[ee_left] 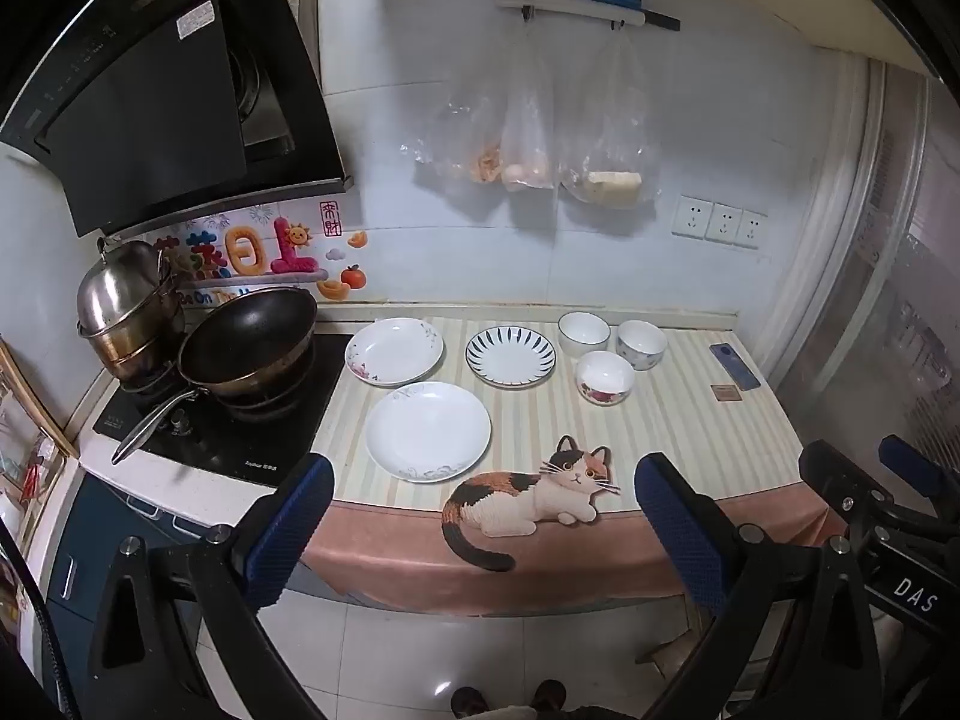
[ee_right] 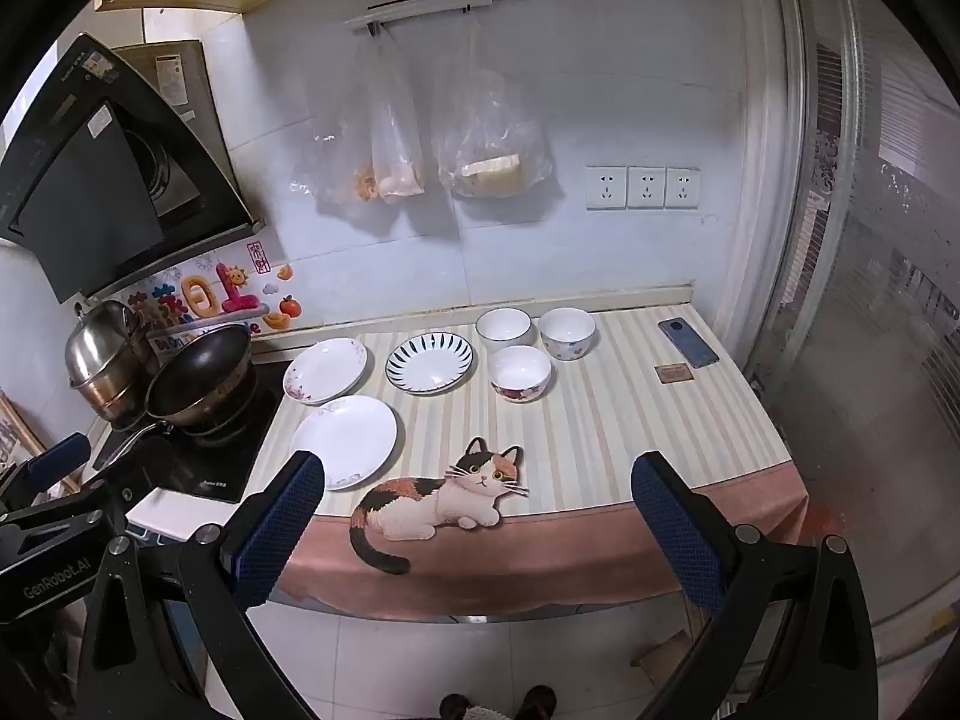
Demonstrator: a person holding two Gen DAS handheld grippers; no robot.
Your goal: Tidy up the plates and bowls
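- Left wrist view: my left gripper (ee_left: 483, 531) hung in front of the tabletop (ee_left: 690, 420) edge, jaws released and wide, holding nothing. Three plates lay apart: the near white plate (ee_left: 428, 431), the floral plate (ee_left: 395, 350) behind it beside the stove, the blue-striped plate (ee_left: 510, 355) to its right. Three bowls clustered further right: the plain bowl (ee_left: 584, 330), the blue-flowered bowl (ee_left: 641, 343), the red-flowered bowl (ee_left: 605, 376).
- Judgement: nothing stacked yet. I'd take the near white plate by its rim, level, and seat it squarely on another plate.
- Right wrist view: my right gripper (ee_right: 477, 531) was likewise slack and empty, short of the tabletop. The bowls (ee_right: 519, 372) lay ahead of it; I'd nest them gently, pinching one wall, keeping clear of the phone (ee_right: 687, 342).
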